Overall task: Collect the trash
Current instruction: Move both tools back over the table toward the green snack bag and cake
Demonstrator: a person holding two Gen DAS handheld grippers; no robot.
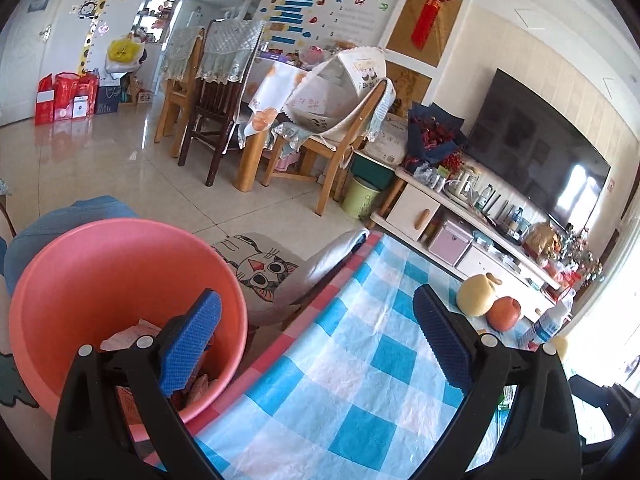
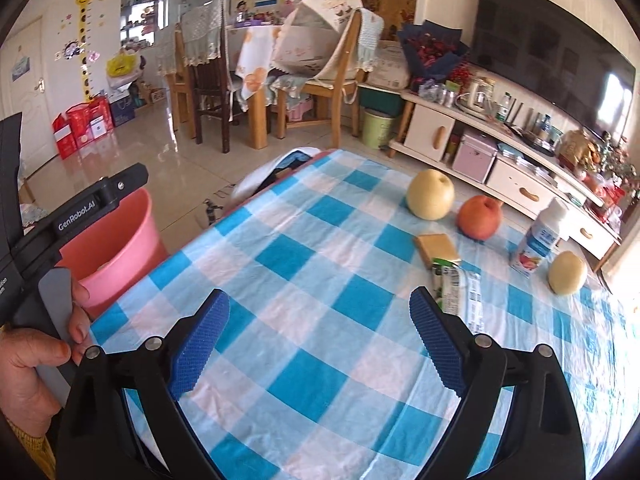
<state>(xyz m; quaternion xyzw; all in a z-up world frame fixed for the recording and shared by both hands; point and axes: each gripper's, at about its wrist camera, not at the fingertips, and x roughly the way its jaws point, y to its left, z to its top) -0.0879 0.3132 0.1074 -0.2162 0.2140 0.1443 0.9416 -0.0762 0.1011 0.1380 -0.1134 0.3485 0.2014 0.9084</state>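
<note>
A pink bin stands off the table's left edge, with paper and wrapper scraps inside; it also shows in the right wrist view. My left gripper is open and empty, its left finger over the bin, its right finger over the checked tablecloth. My right gripper is open and empty above the tablecloth. A green-and-white wrapper and a tan wafer-like piece lie ahead to its right.
On the table stand a yellow pear, a red apple, a small drink bottle and another pear. A cat-print stool sits beside the bin. Dining chairs and a TV cabinet lie beyond.
</note>
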